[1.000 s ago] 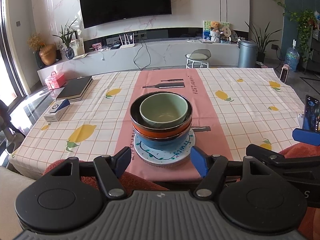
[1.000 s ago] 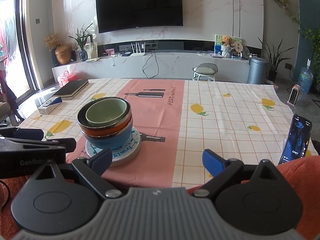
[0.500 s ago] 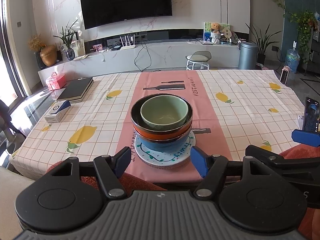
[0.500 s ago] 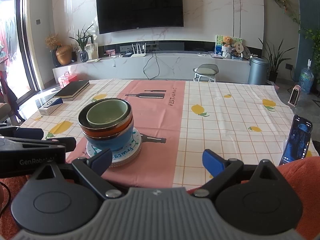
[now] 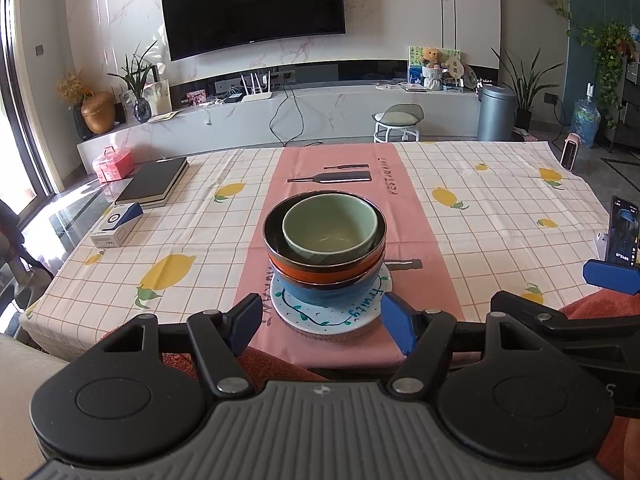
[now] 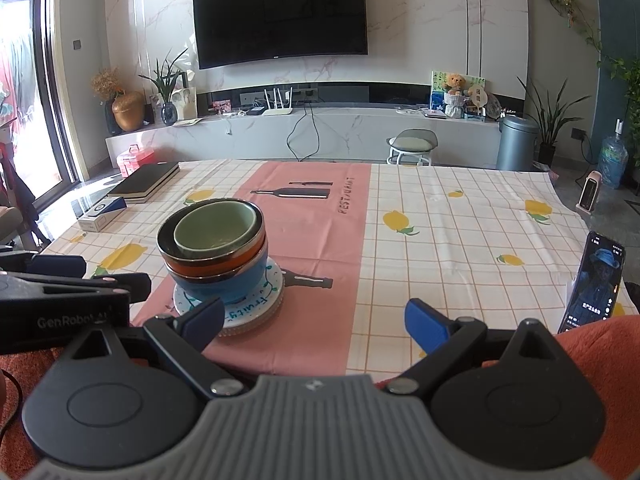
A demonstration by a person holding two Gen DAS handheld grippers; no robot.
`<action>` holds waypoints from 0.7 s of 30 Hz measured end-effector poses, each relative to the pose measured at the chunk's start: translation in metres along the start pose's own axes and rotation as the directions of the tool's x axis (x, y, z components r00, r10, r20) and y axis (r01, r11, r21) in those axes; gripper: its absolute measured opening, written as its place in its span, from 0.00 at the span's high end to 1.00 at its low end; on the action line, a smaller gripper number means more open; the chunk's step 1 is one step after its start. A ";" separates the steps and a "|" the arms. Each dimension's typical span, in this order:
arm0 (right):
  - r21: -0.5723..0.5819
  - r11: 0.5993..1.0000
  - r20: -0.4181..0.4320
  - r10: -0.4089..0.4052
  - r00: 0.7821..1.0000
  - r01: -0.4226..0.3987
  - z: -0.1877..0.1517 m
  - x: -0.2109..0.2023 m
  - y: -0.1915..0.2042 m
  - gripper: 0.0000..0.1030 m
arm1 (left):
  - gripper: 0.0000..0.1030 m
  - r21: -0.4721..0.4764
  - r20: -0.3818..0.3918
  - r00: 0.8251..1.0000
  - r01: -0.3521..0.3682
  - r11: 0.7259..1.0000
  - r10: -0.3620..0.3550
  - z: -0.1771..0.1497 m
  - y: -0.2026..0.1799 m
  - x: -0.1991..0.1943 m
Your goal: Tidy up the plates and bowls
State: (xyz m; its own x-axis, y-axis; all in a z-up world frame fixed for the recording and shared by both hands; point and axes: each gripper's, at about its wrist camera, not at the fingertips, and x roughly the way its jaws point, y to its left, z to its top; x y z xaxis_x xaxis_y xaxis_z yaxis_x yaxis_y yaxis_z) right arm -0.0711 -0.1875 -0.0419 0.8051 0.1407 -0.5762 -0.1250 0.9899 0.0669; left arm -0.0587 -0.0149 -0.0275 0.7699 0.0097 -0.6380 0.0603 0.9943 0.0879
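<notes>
Two grippers, both mine, both spread wide and holding nothing. My left gripper (image 5: 322,324) sits low in the frame's centre, its blue fingertips (image 5: 244,322) flanking the near rim of the round pale-blue patterned plate (image 5: 320,318) without touching it. On the plate, stacked upright with mouths facing up: blue ceramic bowl (image 5: 320,292), orange bowl (image 5: 316,270), dark-rimmed bowl (image 5: 272,232), pale green bowl (image 5: 330,226). My right gripper (image 6: 312,320) hovers lower centre, the stack at its left.
</notes>
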 end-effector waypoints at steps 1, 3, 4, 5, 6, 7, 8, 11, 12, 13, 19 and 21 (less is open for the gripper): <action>0.000 1.000 0.001 0.000 1.000 0.000 0.001 0.000 0.000 0.08 | 0.22 0.000 0.001 1.000 -0.001 1.000 0.001 0.001 0.000 -0.001; 0.000 1.000 0.002 0.001 1.000 -0.001 0.002 0.000 0.000 0.08 | 0.22 -0.001 0.003 1.000 -0.002 1.000 0.002 0.002 0.001 -0.002; 0.000 1.000 0.002 0.001 1.000 -0.001 0.002 0.000 0.001 0.08 | 0.22 -0.001 0.003 1.000 -0.002 1.000 0.002 0.002 0.001 -0.002; 0.000 1.000 0.002 0.001 1.000 -0.001 0.002 0.000 0.000 0.08 | 0.22 -0.001 0.002 1.000 -0.001 1.000 0.001 0.002 0.001 -0.002; 0.001 1.000 0.002 0.001 1.000 -0.001 0.002 0.000 0.001 0.08 | 0.22 -0.001 0.002 1.000 -0.001 1.000 0.001 0.002 0.001 -0.002; 0.000 1.000 0.001 0.001 1.000 -0.001 0.002 0.000 0.000 0.08 | 0.22 -0.001 0.003 1.000 -0.001 1.000 0.001 0.002 0.001 -0.002; 0.001 1.000 0.002 0.001 1.000 -0.001 0.002 0.000 0.000 0.08 | 0.22 -0.001 0.003 1.000 -0.002 1.000 0.002 0.002 0.001 -0.002; 0.000 1.000 0.001 0.001 1.000 -0.001 0.002 0.000 0.001 0.08 | 0.22 -0.001 0.002 1.000 -0.002 1.000 0.002 0.002 0.001 -0.002; 0.001 1.000 0.001 0.001 1.000 -0.001 0.002 0.000 0.000 0.08 | 0.22 -0.002 0.003 1.000 -0.001 1.000 0.001 0.002 0.001 -0.002; 0.001 1.000 0.001 0.001 1.000 -0.001 0.002 0.000 0.000 0.08 | 0.22 -0.003 0.003 1.000 -0.002 1.000 0.002 0.002 0.001 -0.002; 0.000 1.000 -0.002 0.004 1.000 -0.004 0.001 0.000 0.001 0.08 | 0.22 -0.005 0.002 1.000 -0.004 1.000 0.004 0.004 0.002 -0.004; 0.001 1.000 -0.002 0.003 1.000 -0.003 0.002 0.000 0.002 0.08 | 0.22 -0.005 0.003 1.000 -0.003 1.000 0.003 0.003 0.002 -0.004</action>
State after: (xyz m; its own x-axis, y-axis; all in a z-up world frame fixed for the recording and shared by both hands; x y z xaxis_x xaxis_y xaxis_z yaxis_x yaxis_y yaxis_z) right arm -0.0704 -0.1856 -0.0405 0.8037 0.1440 -0.5774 -0.1272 0.9894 0.0697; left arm -0.0593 -0.0129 -0.0225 0.7718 0.0128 -0.6358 0.0548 0.9947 0.0866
